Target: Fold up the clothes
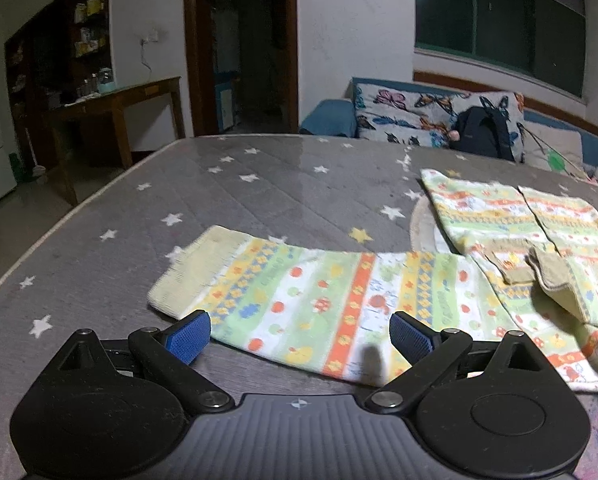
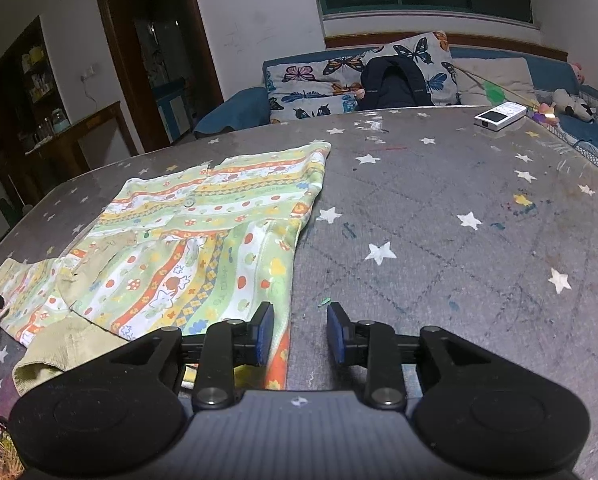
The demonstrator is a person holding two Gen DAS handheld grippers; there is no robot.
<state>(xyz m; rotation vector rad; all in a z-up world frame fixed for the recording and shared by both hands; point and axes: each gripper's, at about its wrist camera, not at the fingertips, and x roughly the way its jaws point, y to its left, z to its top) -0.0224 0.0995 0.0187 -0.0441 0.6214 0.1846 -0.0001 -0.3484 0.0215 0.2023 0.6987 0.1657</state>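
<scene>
Left wrist view, left tool (image 1: pixel 300 334) spread wide over sleeve (image 1: pixel 299 300), right tool (image 2: pixel 300 334) parted beside shirt (image 2: pixel 203 240) edge.

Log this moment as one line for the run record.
stage: fold clothes, pre-grasp | left gripper: open, over left sleeve | right gripper: open, at shirt edge | surface: star-print table
</scene>
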